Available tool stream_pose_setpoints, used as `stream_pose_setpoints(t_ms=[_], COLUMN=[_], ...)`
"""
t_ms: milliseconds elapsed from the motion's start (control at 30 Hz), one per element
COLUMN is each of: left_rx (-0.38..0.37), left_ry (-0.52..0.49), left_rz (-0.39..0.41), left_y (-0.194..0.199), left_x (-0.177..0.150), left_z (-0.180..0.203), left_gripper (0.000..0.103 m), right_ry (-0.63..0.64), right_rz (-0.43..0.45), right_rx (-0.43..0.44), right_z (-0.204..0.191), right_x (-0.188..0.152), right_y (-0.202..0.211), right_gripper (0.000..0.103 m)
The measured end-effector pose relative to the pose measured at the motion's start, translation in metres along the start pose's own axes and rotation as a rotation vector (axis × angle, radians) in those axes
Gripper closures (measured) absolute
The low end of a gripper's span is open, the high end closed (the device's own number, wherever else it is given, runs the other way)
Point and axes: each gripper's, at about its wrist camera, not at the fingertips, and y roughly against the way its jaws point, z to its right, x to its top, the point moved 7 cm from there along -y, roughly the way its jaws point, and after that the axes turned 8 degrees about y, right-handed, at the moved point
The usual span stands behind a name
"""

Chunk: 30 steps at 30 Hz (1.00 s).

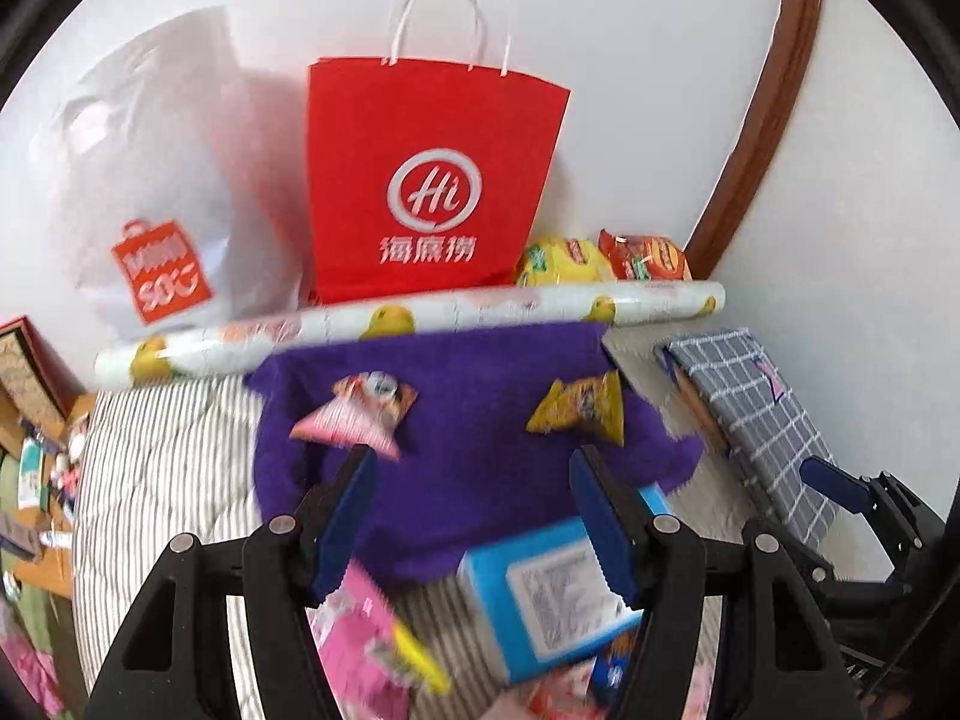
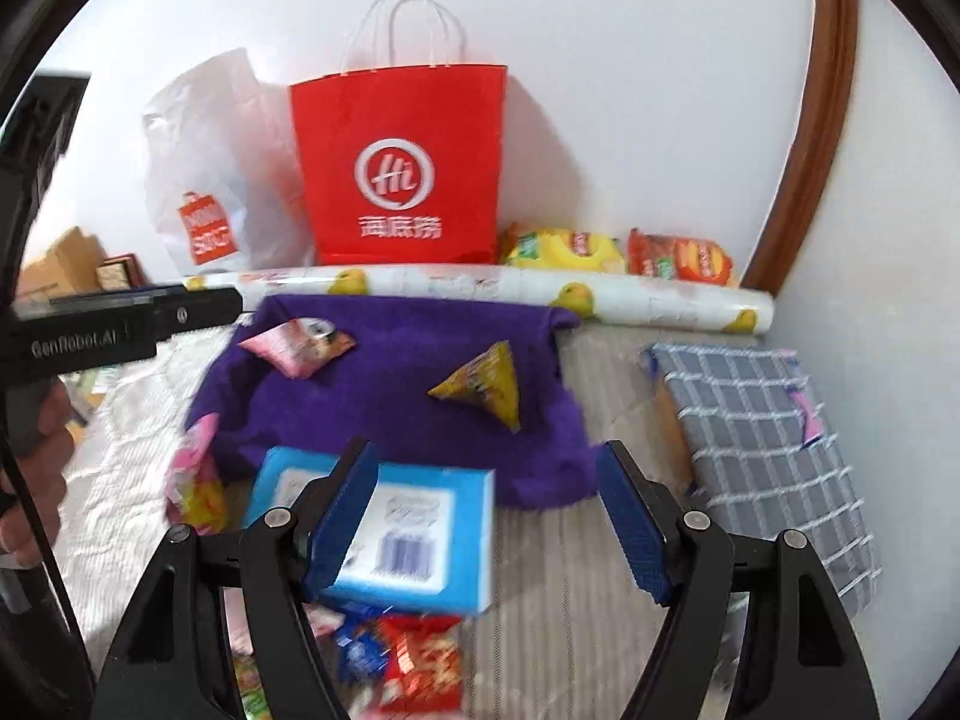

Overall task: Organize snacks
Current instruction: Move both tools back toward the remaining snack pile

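A purple cloth (image 1: pixel 468 420) (image 2: pixel 390 384) lies on the striped bed. On it sit a pink snack packet (image 1: pixel 354 414) (image 2: pixel 297 345) at the left and a yellow triangular packet (image 1: pixel 582 405) (image 2: pixel 486 384) at the right. A blue box (image 1: pixel 546 606) (image 2: pixel 408 534) lies at the cloth's near edge, with several loose snack packets (image 2: pixel 414 660) below it. My left gripper (image 1: pixel 474 480) is open and empty above the cloth. My right gripper (image 2: pixel 486 468) is open and empty over the blue box.
A red paper bag (image 1: pixel 426 180) (image 2: pixel 399 162) and a white plastic bag (image 1: pixel 156 192) (image 2: pixel 210 168) stand against the wall. Behind a patterned roll (image 1: pixel 420 318) lie yellow (image 2: pixel 564 249) and red (image 2: pixel 684 258) chip bags. A grey checked bundle (image 2: pixel 762 450) lies at the right.
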Motion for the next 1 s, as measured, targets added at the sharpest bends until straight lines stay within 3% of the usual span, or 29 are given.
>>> stream_pose_setpoints(t_ms=[267, 433, 733, 833, 1000], left_rx=[0.067, 0.067, 0.068, 0.068, 0.077], left_ry=[0.029, 0.051, 0.104, 0.138, 0.18], left_rz=[0.012, 0.013, 0.001, 0.004, -0.018], left_y=[0.041, 0.059, 0.057, 0.053, 0.043], left_x=[-0.051, -0.076, -0.121, -0.134, -0.151], left_z=[-0.03, -0.039, -0.049, -0.055, -0.065], left_gripper=[0.039, 0.039, 0.039, 0.039, 0.039], right_ry=[-0.048, -0.049, 0.017, 0.029, 0.105], right_rz=[-0.03, -0.039, -0.009, -0.032, -0.066], right_rx=[0.143, 0.176, 0.107, 0.115, 0.134], right_z=[-0.029, -0.041, -0.036, -0.033, -0.04], right_x=[-0.045, -0.069, -0.118, -0.138, -0.168], right_y=[0.012, 0.022, 0.038, 0.034, 0.022], right_gripper=[0.029, 0.03, 0.041, 0.047, 0.048])
